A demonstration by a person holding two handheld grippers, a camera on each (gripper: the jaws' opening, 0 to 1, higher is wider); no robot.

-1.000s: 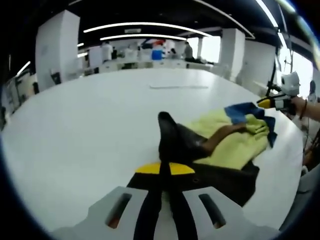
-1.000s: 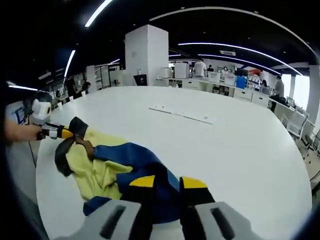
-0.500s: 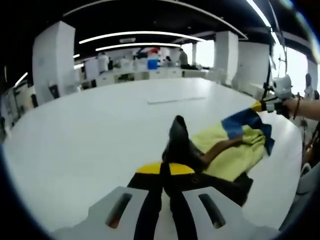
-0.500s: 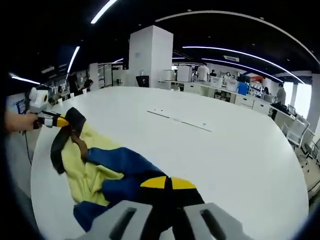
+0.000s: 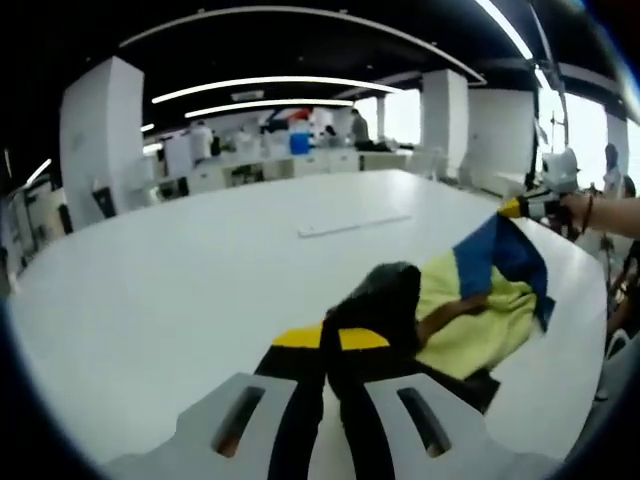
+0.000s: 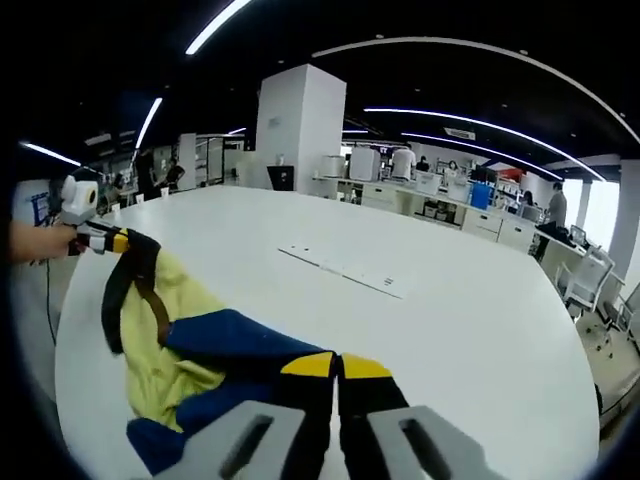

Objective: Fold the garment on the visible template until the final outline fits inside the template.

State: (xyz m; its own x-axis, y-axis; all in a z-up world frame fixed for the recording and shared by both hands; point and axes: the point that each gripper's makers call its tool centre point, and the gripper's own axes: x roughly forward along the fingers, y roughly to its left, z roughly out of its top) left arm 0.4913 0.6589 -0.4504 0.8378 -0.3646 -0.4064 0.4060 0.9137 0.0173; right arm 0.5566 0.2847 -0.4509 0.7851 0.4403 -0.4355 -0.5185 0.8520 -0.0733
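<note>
Garment (image 5: 470, 310) hangs higher than before, both grippers' jaws clamped on its corners.

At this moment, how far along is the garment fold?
Done: both claws have gripped the garment, left claw on its black edge, right claw on its blue part. In hand: garment raised between them, bunched. Left: all folding; I cannot pick out a template outline on the white table.

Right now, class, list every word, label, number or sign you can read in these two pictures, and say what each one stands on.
None can be read.
The garment shows plain yellow, blue and dark panels, with no print visible.
The white strip on the table carries small dark marks, too small to read.
Any signs or screens in the office background are too blurred to read.
</note>
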